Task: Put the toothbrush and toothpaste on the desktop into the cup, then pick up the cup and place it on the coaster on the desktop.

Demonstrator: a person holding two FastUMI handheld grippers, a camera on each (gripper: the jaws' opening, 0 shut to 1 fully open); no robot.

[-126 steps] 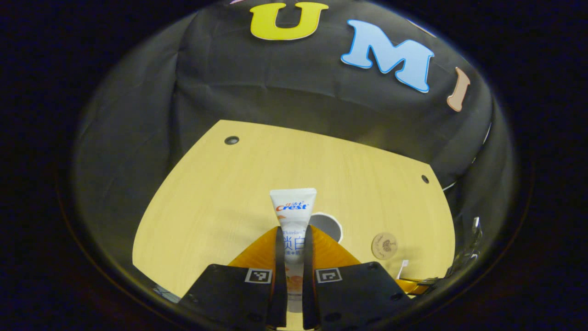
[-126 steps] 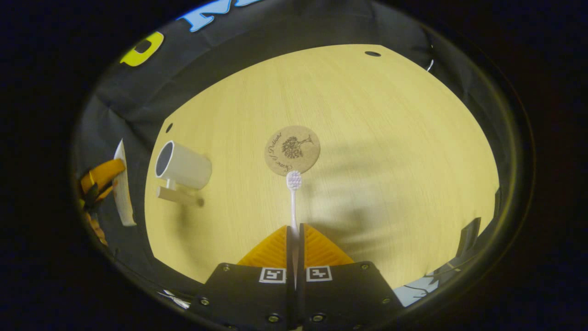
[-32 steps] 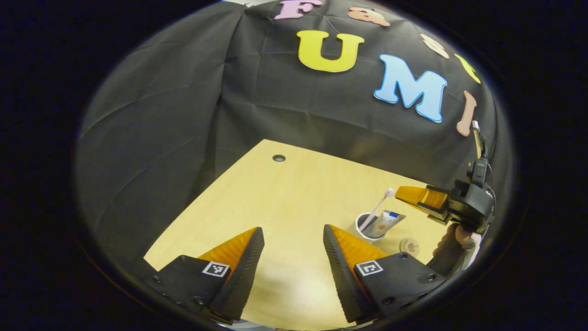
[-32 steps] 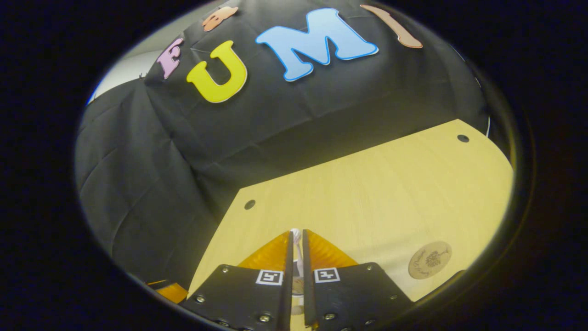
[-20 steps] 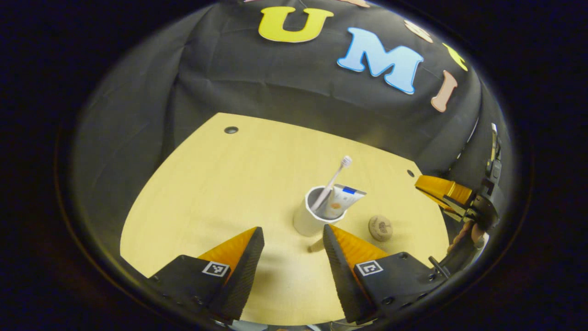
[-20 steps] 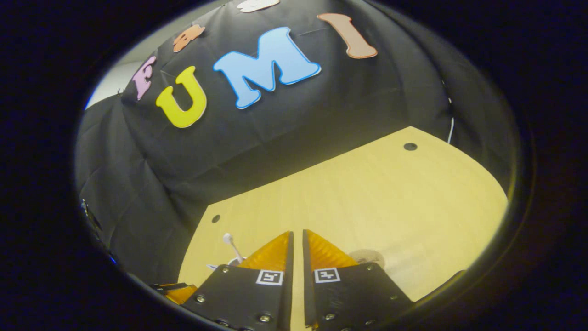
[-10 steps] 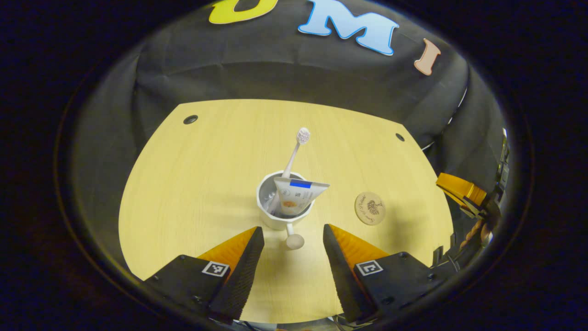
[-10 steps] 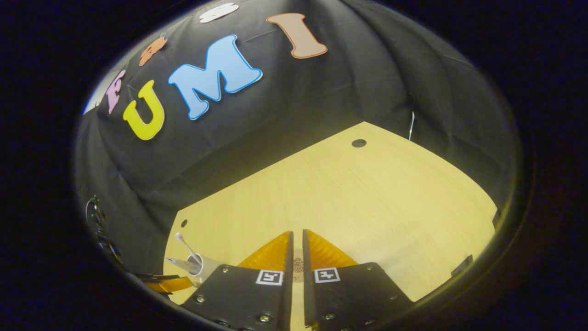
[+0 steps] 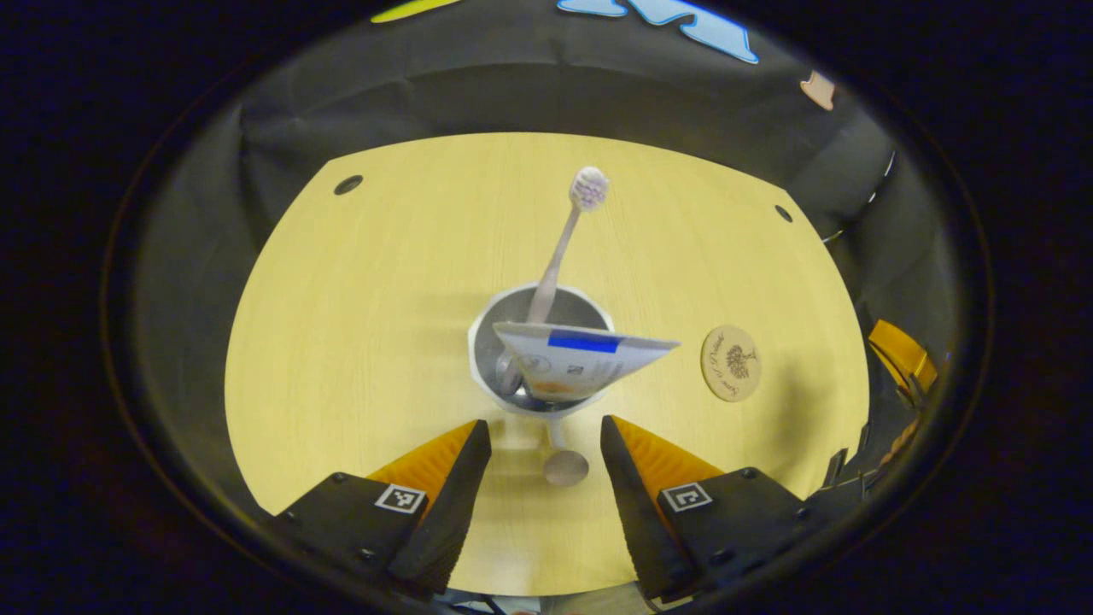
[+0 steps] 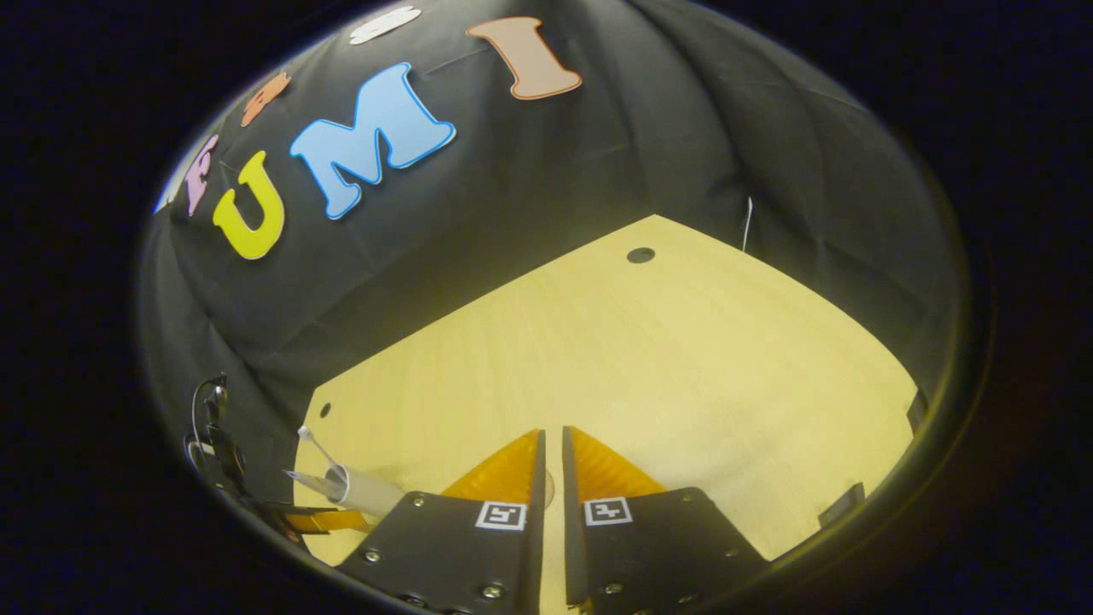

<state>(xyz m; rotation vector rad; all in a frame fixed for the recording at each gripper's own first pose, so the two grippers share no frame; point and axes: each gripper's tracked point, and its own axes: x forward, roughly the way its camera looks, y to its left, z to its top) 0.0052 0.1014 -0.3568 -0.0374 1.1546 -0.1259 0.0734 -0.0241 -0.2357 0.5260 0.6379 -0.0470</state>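
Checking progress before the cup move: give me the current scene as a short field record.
cup: upright on the desktop, not on the coaster
toothbrush: in the cup, head up, leaning
toothpaste: in the cup, flat end up
coaster: bare, beside the cup, apart from it
left hand-held gripper: open, above the cup's handle, holding nothing
right hand-held gripper: fingers nearly together, holding nothing
remaining: grasp the cup, set it on the coaster

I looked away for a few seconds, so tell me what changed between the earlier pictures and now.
Both items went into the cup: the left gripper let go of the toothpaste, the right gripper released the toothbrush. The left gripper, now open, has closed in on the cup's handle. The coaster stayed put, bare.
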